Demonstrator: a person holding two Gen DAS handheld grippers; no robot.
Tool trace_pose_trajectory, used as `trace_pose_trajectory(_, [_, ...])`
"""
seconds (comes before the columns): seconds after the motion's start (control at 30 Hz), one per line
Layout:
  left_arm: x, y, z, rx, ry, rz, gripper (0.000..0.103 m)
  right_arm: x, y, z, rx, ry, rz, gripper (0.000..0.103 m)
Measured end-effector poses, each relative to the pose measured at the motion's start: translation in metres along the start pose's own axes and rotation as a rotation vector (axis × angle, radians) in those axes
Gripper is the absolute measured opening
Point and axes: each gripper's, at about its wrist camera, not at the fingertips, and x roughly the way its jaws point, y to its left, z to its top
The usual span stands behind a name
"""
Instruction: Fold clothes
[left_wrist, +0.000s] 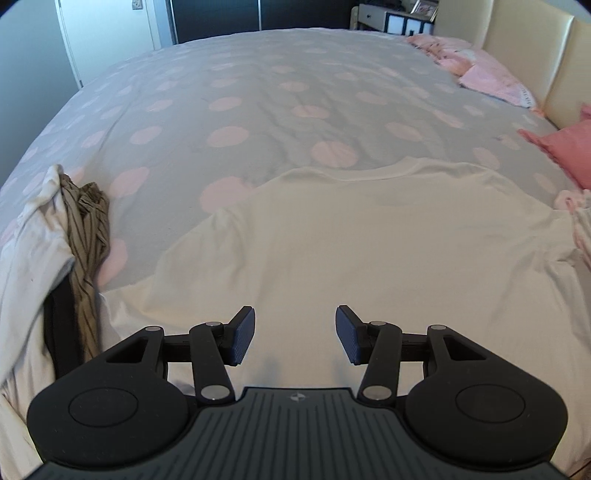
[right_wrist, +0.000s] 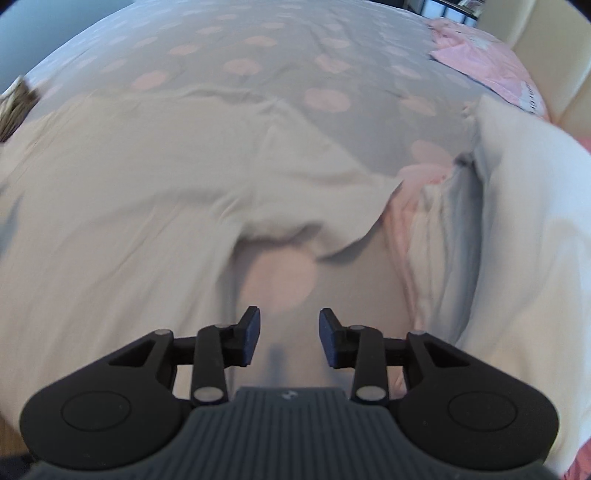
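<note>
Lying flat on the bed (left_wrist: 258, 92), a white T-shirt (left_wrist: 369, 240) is seen spread out with its neckline toward the far side and its hem toward the near edge, a layout that is judged to suit folding, since both sleeves and side seams can be reached; the left gripper (left_wrist: 294, 334) is held low over the lower part of the shirt, its jaws wide apart and nothing between them, so no cloth is gripped yet; the right gripper (right_wrist: 290, 338) is likewise held with its jaws apart and empty, above the spotted cover just beside the shirt's right sleeve (right_wrist: 314, 177), whose edge is rumpled and lifted in a small arch; that view is blurred, so finer detail cannot be told; a sleeve fold is judged to be the step in hand, the right gripper being placed where that loose edge could be pinched; a heap of unfolded clothes (left_wrist: 55, 240), white and striped brown, is draped at the left edge of the bed, and white and pink folded pieces (right_wrist: 498, 221) are stacked at the right, presumably kept apart so that done and undone are not mixed; pink pillows (left_wrist: 480, 70) are set by the headboard, well apart from the work.
</note>
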Motion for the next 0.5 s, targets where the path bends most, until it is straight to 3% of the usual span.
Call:
trace_pose_trajectory(0.1, [-0.005, -0.016, -0.021, 0.018, 0.013, -0.037, 0.046, -0.006, 0.011, -0.04, 0.027, 0.032, 0.074, 0.04])
trace_pose_trajectory(0.3, [-0.007, -0.038, -0.063, 0.048, 0.07, -0.073, 0.046, -0.021, 0.023, -0.105, 0.015, 0.095, 0.134, 0.04])
trace_pose_trajectory(0.5, [-0.017, -0.048, -0.082, 0.032, 0.077, -0.088, 0.046, -0.023, 0.044, -0.158, -0.08, 0.175, 0.237, 0.038])
